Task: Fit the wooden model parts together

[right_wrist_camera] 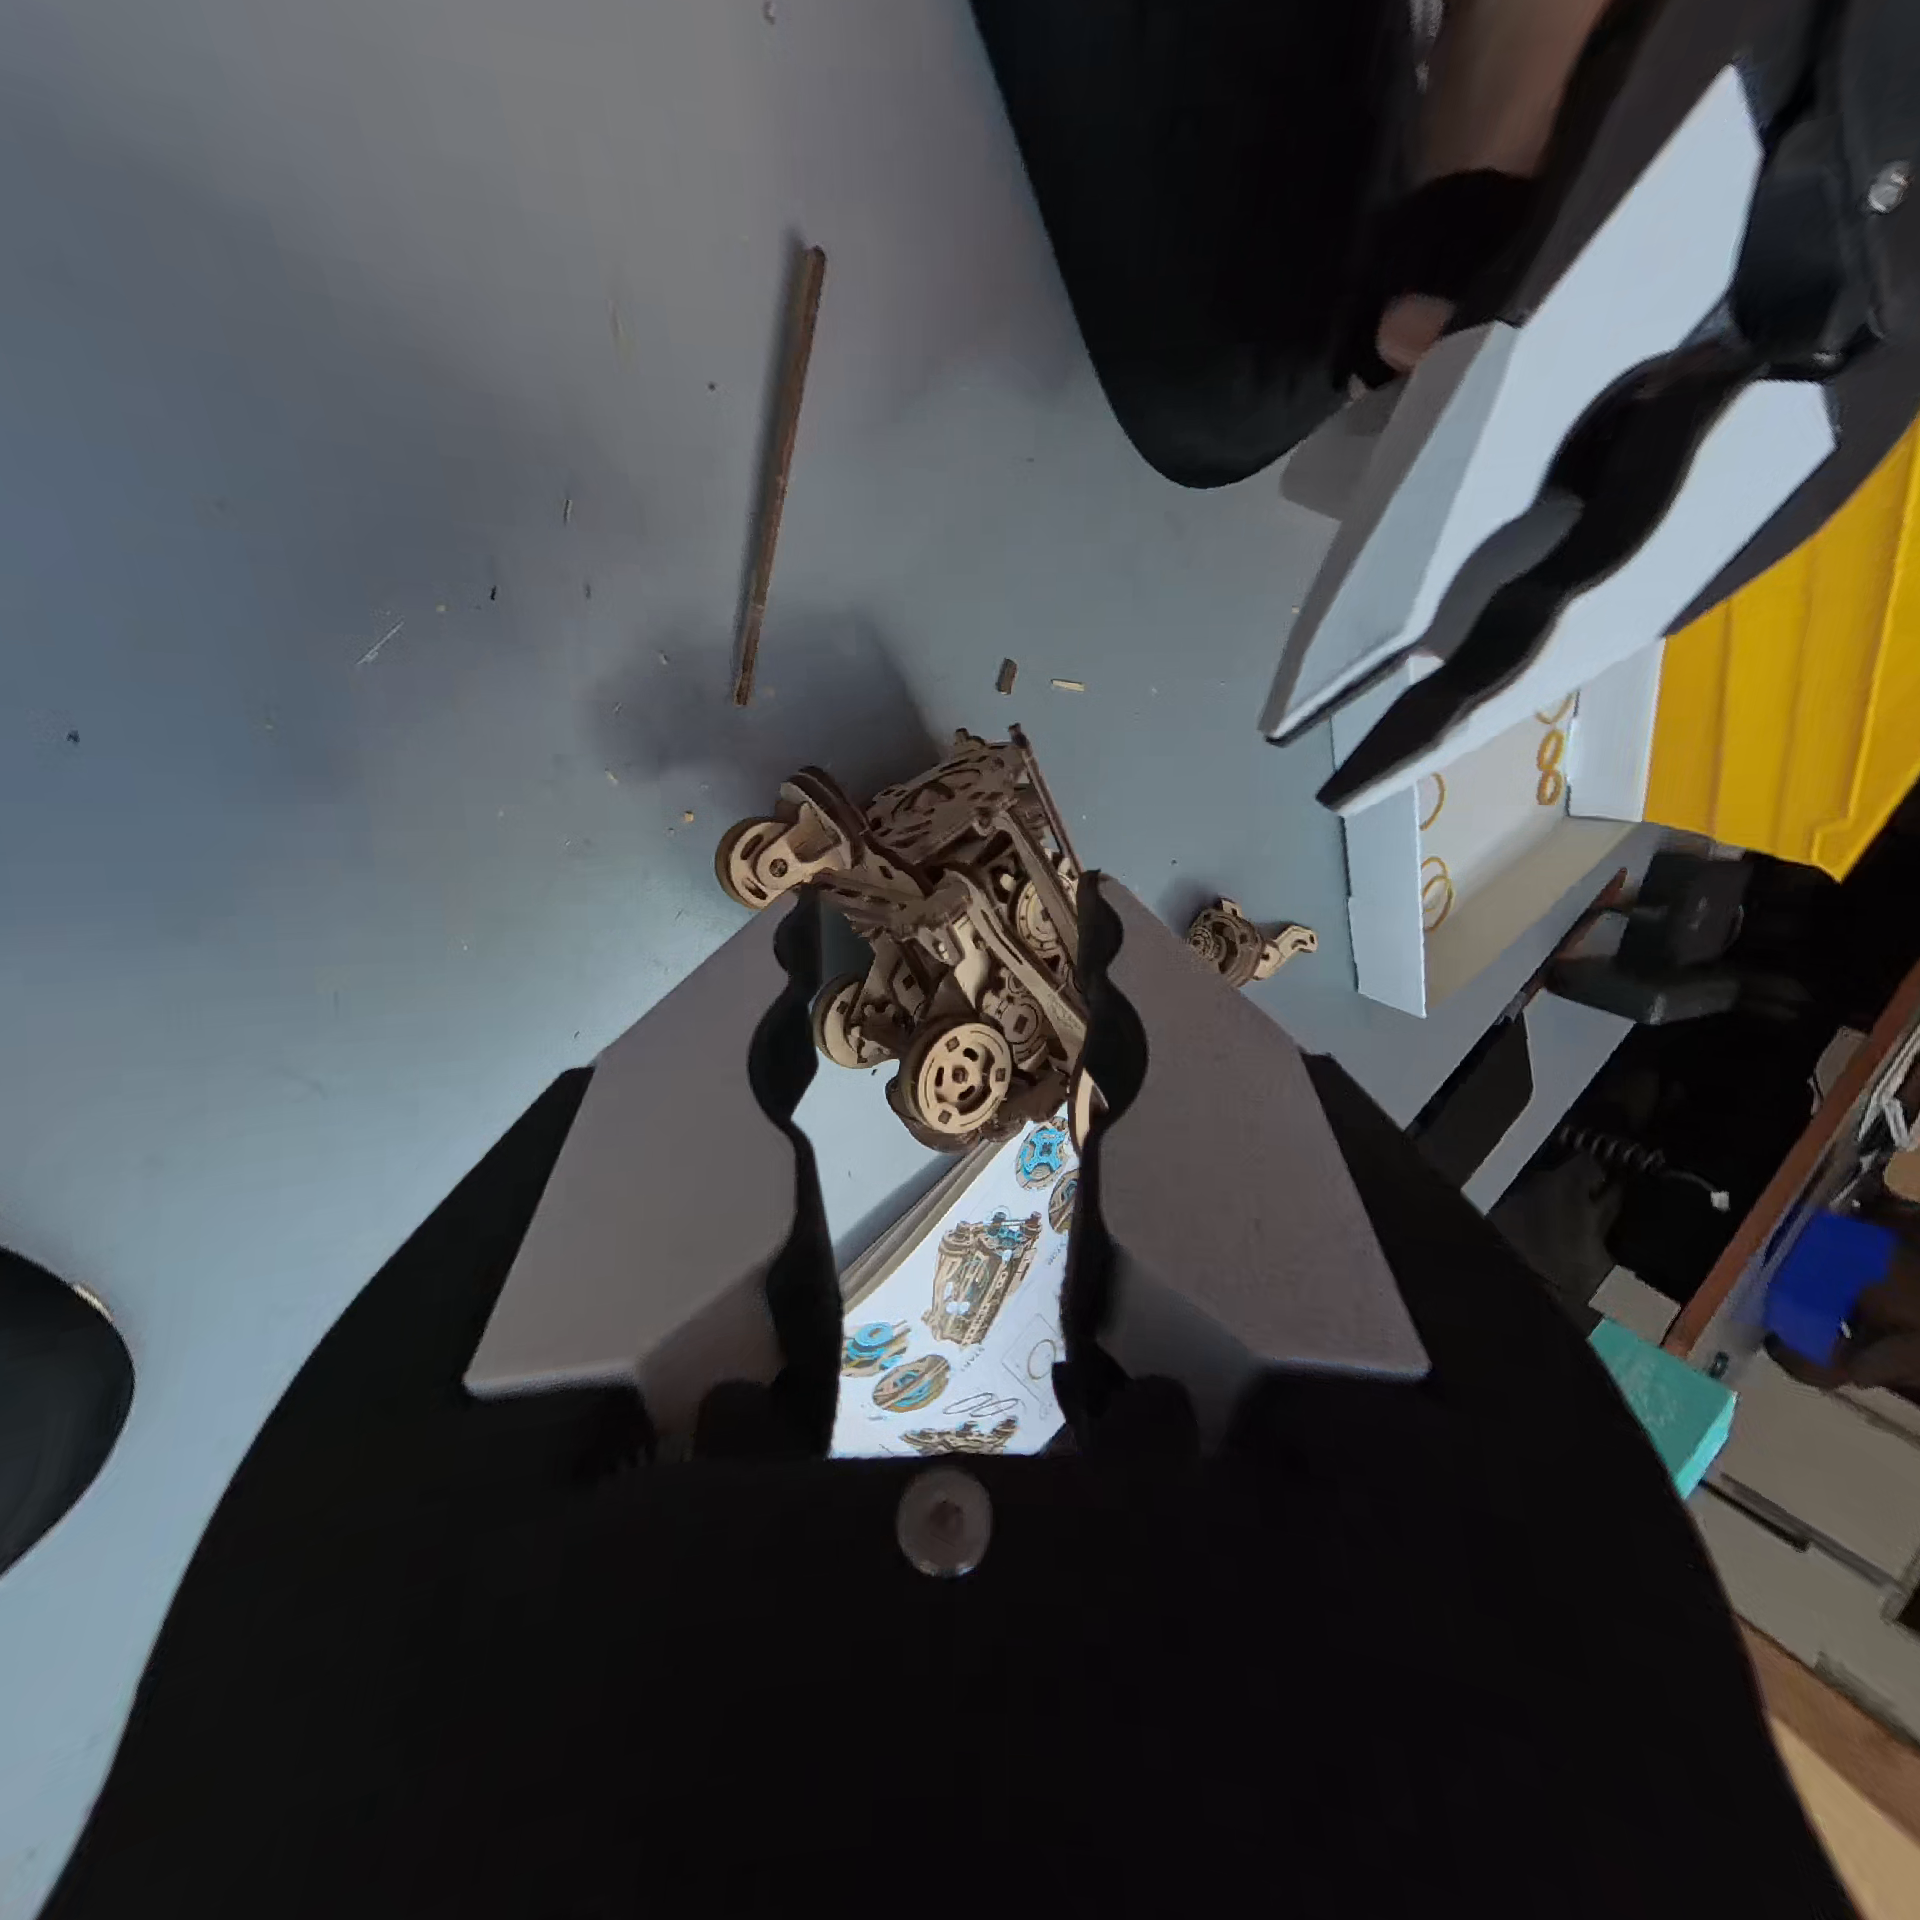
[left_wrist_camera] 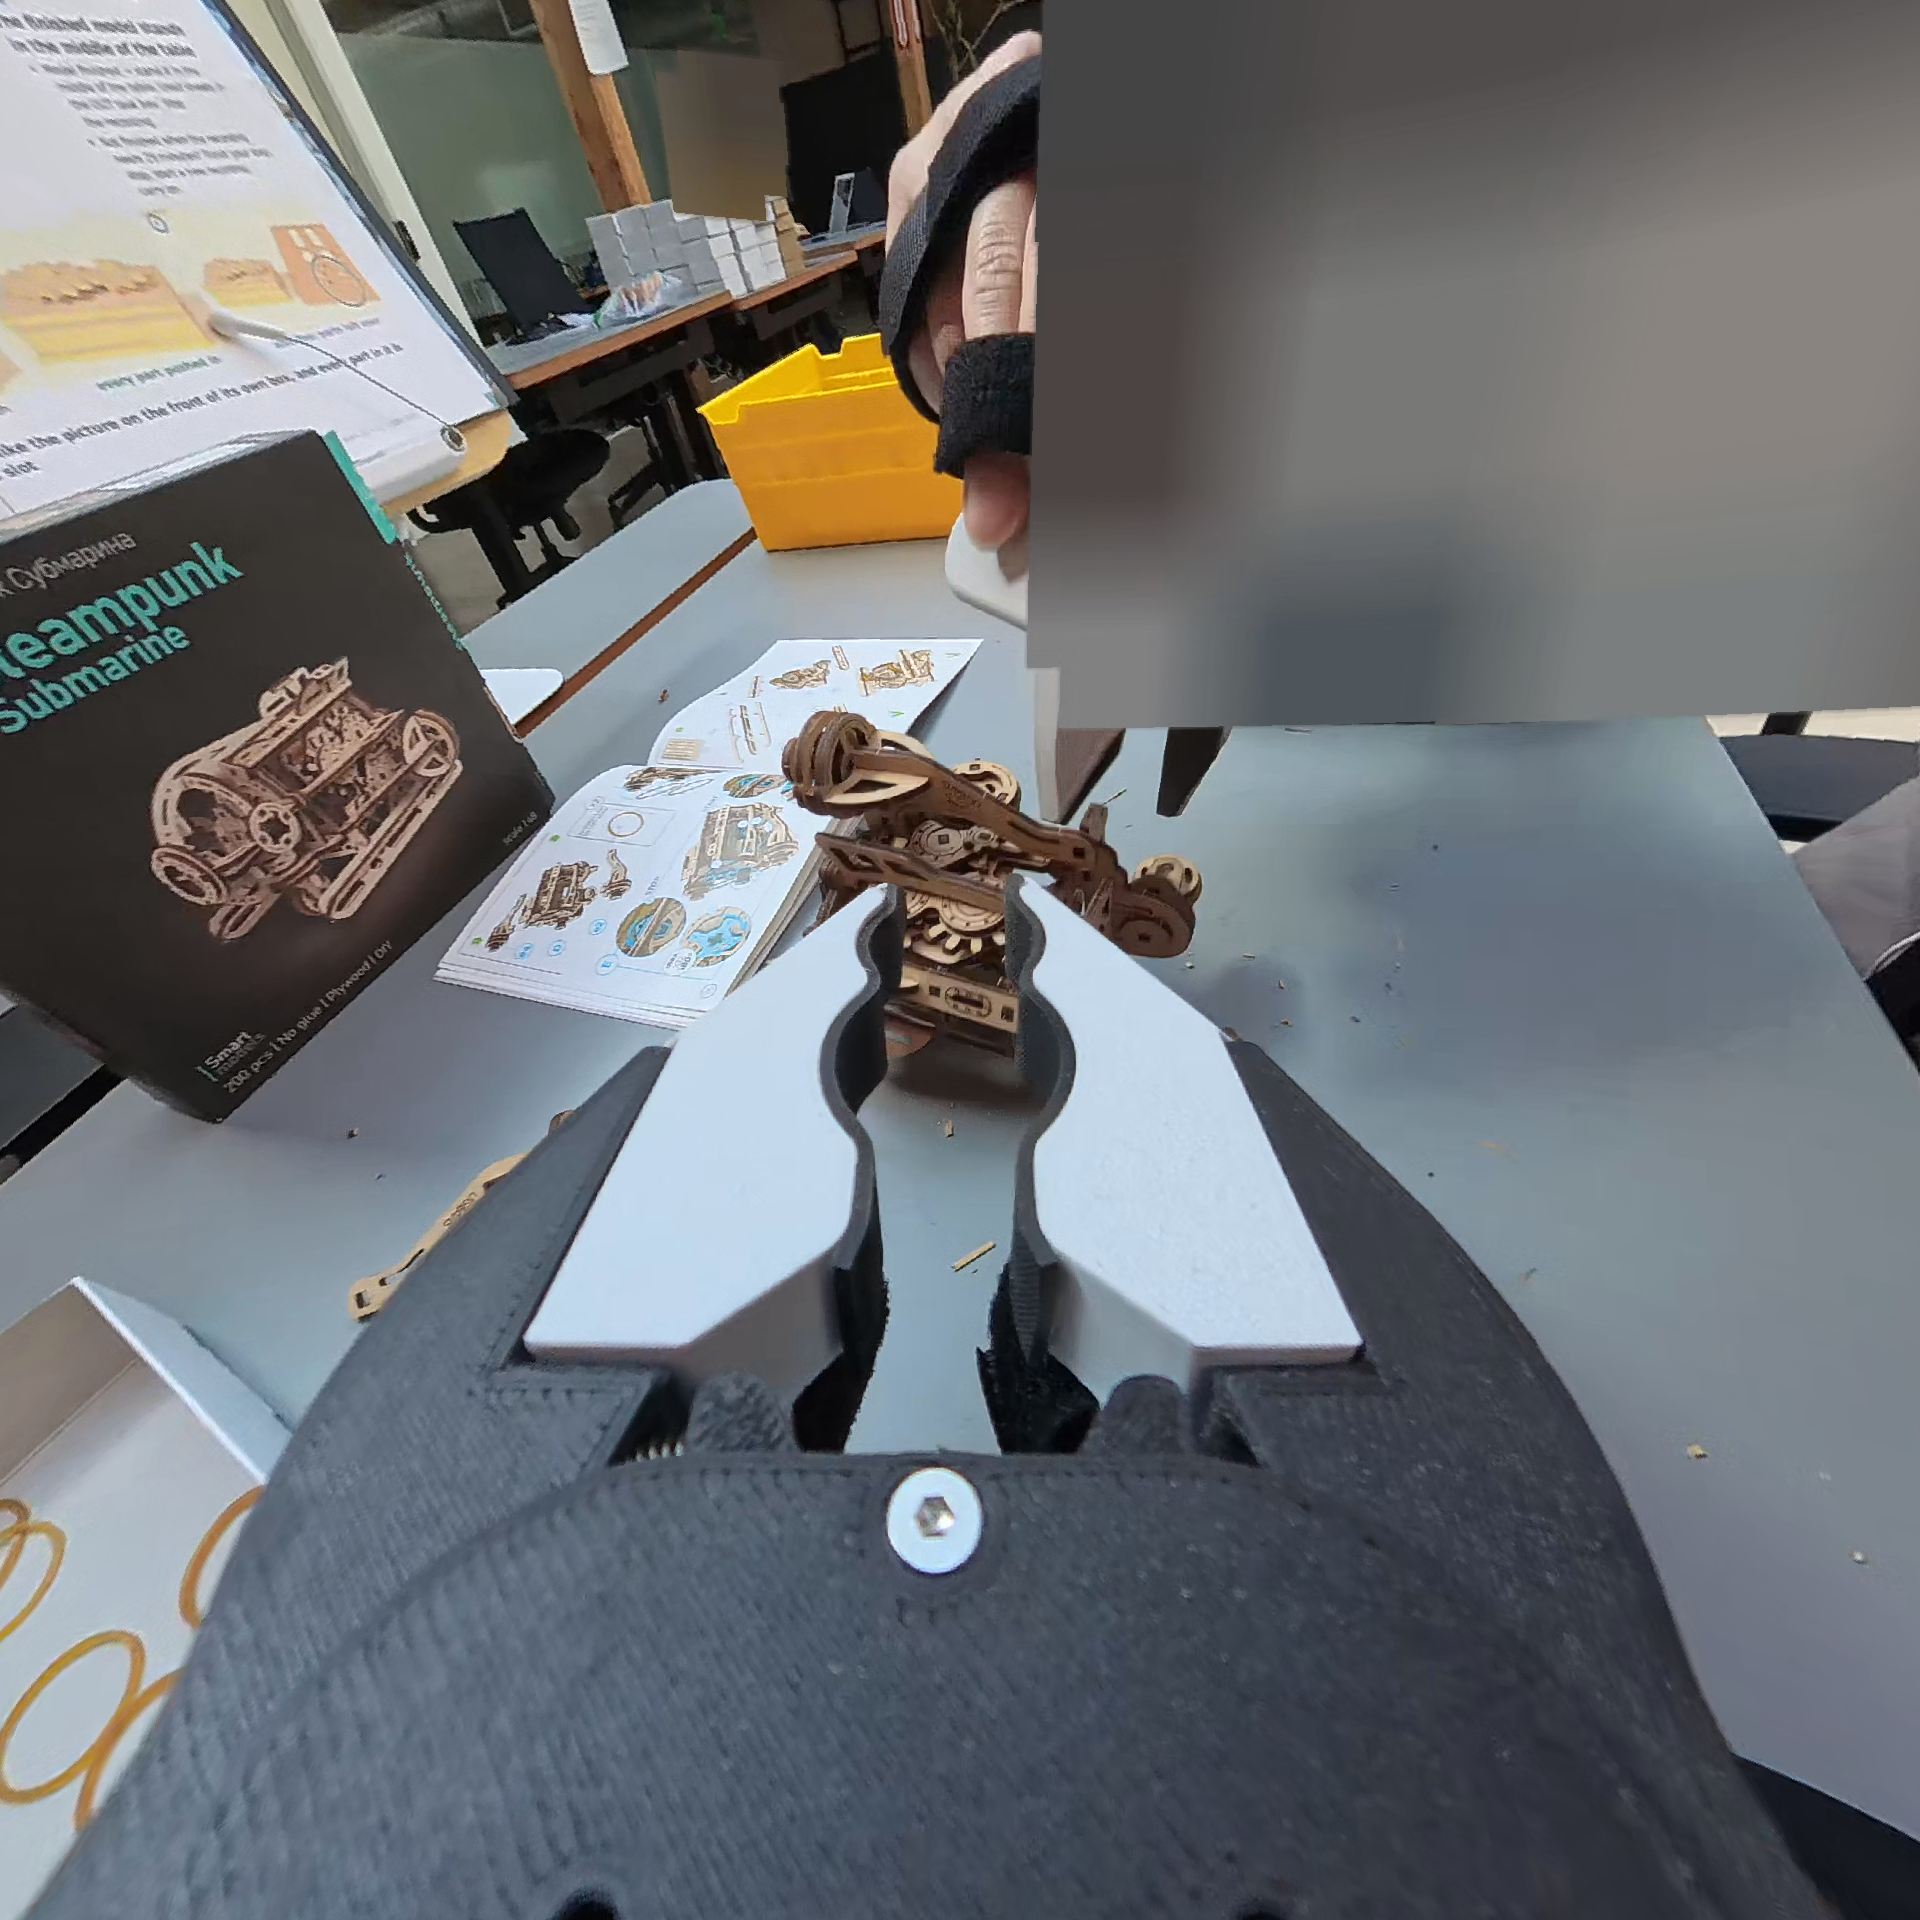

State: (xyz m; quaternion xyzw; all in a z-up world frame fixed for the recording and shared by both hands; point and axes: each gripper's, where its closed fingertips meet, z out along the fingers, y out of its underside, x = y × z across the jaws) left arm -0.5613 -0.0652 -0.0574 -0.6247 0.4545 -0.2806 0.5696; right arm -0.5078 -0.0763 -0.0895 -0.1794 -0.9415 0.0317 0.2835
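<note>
The wooden model (left_wrist_camera: 935, 800), a brown gear-and-wheel assembly, stands on the grey table (left_wrist_camera: 1455, 1039). In the left wrist view it shows beyond my left gripper (left_wrist_camera: 958, 904), whose fingers stand slightly apart with nothing between the pads. The right wrist view shows that gripper (right_wrist_camera: 1325, 764) raised and well off to the side of the model (right_wrist_camera: 935, 831). My right gripper (right_wrist_camera: 945, 909) is open above the model and looks down on it, pads not touching it. A small loose wooden part (right_wrist_camera: 1247, 945) lies just beside the model.
An open instruction booklet (left_wrist_camera: 644, 883) lies by the model, with a black model box (left_wrist_camera: 239, 769) behind it. A white tray with rubber bands (right_wrist_camera: 1392, 935) and a yellow bin (left_wrist_camera: 831, 447) stand nearby. A thin wooden stick (right_wrist_camera: 779, 468) and a flat wooden piece (left_wrist_camera: 436, 1236) lie on the table. From the right gripper's tips to the thin wooden stick (right_wrist_camera: 779, 468) is close to 11 cm.
</note>
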